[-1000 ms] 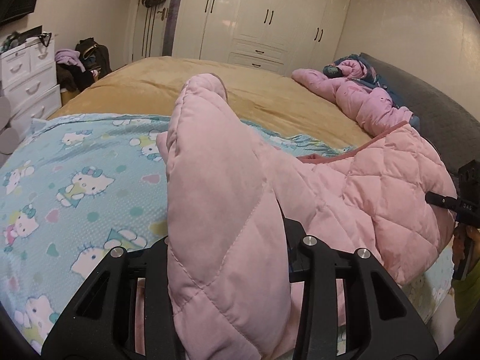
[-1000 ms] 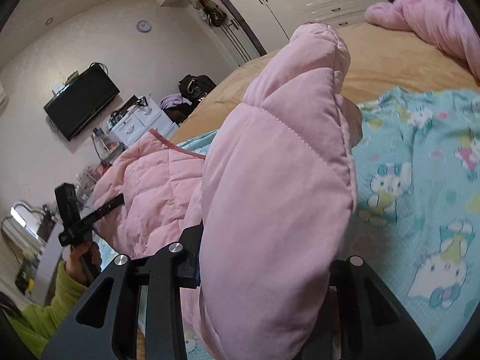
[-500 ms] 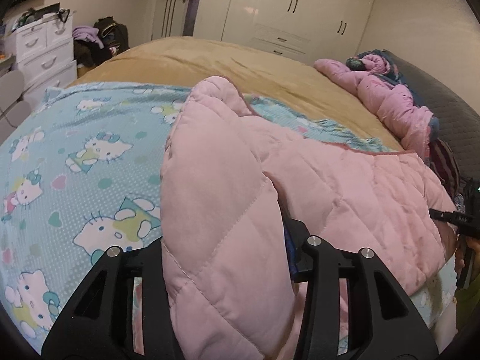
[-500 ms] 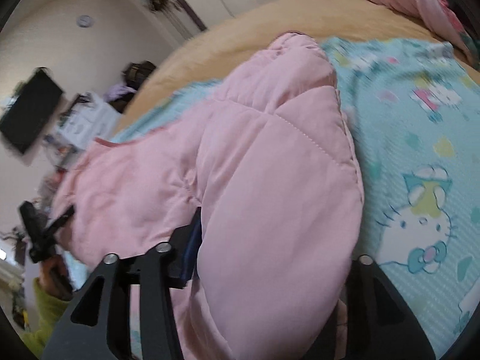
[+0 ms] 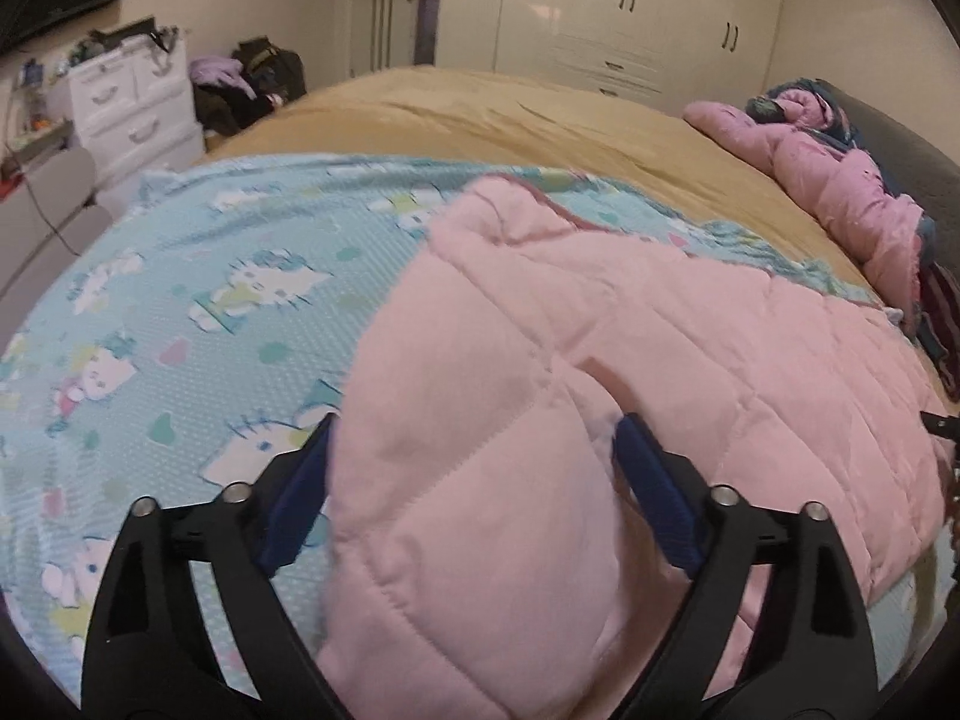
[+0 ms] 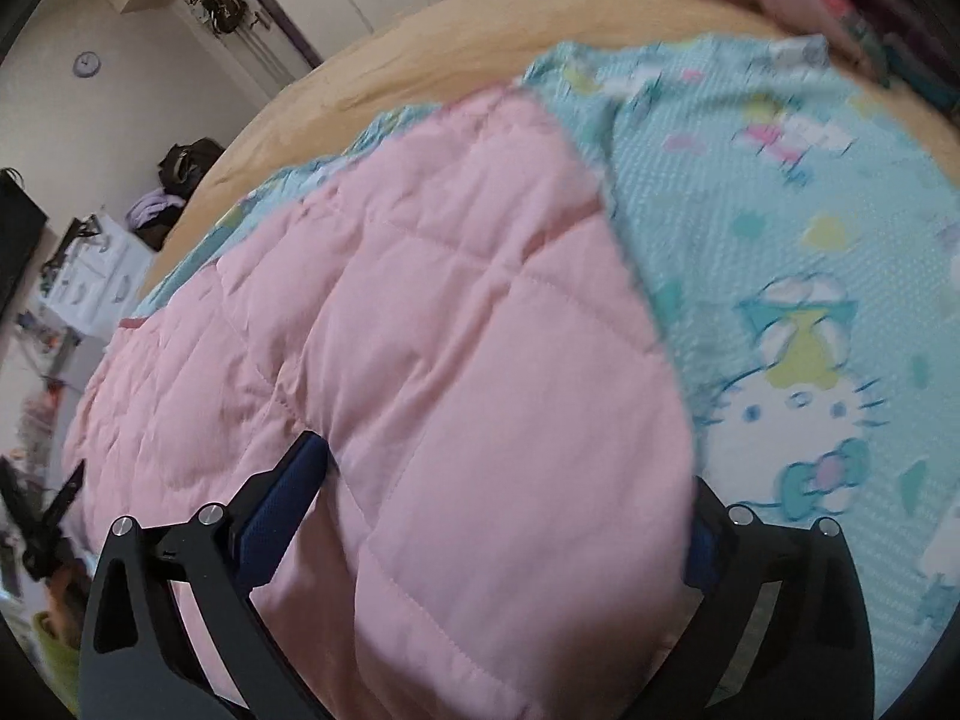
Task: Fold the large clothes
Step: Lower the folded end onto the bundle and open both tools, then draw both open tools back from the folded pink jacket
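Observation:
A pink quilted jacket [image 5: 630, 372] lies folded on a light blue Hello Kitty blanket [image 5: 198, 324] on the bed. It also shows in the right wrist view [image 6: 420, 312], over the same blanket [image 6: 798, 276]. My left gripper [image 5: 474, 468] is open, its blue-padded fingers [image 5: 294, 492] wide apart on either side of the jacket's near left end. My right gripper [image 6: 504, 492] is open too, its fingers [image 6: 276, 510] straddling the jacket's near right end. The padding bulges up between both pairs of fingers and hides their inner faces.
A tan bedspread [image 5: 480, 114] covers the far half of the bed. Another pink garment [image 5: 840, 180] lies by the dark headboard [image 5: 918, 162]. White drawers [image 5: 132, 102], a bag and clothes stand at the left wall; white wardrobes [image 5: 630, 6] stand behind.
Both grippers came down with the raised jacket ends, laid them flat on the blanket and opened. The jacket fold that stood up now lies low.

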Motion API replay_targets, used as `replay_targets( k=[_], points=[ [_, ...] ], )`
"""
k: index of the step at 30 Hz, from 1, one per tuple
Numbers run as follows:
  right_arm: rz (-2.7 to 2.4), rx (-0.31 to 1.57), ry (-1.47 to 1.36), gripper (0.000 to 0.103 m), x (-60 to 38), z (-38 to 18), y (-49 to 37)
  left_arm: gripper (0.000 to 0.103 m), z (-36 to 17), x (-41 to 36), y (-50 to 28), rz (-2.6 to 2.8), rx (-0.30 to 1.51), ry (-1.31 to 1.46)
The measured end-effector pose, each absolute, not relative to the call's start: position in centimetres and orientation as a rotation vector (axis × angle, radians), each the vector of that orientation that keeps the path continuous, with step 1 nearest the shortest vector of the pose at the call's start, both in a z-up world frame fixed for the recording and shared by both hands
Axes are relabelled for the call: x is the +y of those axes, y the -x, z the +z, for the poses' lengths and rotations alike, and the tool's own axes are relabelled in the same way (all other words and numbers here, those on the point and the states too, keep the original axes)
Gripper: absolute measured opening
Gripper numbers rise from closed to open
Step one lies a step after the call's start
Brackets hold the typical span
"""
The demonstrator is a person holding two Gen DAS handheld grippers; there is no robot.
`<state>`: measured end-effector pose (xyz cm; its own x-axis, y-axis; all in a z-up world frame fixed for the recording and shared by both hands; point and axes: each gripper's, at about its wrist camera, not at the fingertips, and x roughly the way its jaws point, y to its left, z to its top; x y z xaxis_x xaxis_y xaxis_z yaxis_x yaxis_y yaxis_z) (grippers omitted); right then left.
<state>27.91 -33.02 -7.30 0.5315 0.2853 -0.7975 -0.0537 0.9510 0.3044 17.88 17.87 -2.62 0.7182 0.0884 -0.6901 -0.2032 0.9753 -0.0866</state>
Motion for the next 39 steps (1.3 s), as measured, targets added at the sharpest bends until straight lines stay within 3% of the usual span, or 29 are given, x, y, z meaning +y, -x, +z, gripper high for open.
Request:
replay_targets(
  k=[3,5,11,20,26,39],
  points=[
    [0.171,0.882,-0.191,0.099,-32.9,-4.8,-26.4,0.085,-0.9,18.0,-16.7,0.203,0.701,0.147],
    [0.158,0.82,-0.179,0.099,-33.1,-3.4,-25.4,0.095,0.3,18.1,-15.9,0.221,0.667,0.154],
    [0.181,0.632,-0.171,0.099,-32.8,1.5,-20.9,0.094,3.7,16.9,-13.3,0.228,0.592,0.119],
    [0.303,0.532,-0.163,0.099,-29.6,5.9,-14.7,0.094,6.1,13.3,-8.4,0.171,0.532,0.075],
    [0.349,0.525,-0.151,0.099,-27.4,5.5,-10.2,0.094,5.5,11.0,-5.0,0.15,0.528,0.062],
    [0.331,0.608,-0.07,0.099,-24.3,-1.0,-4.3,0.094,1.4,6.8,0.3,0.104,0.549,0.088]
  ],
)
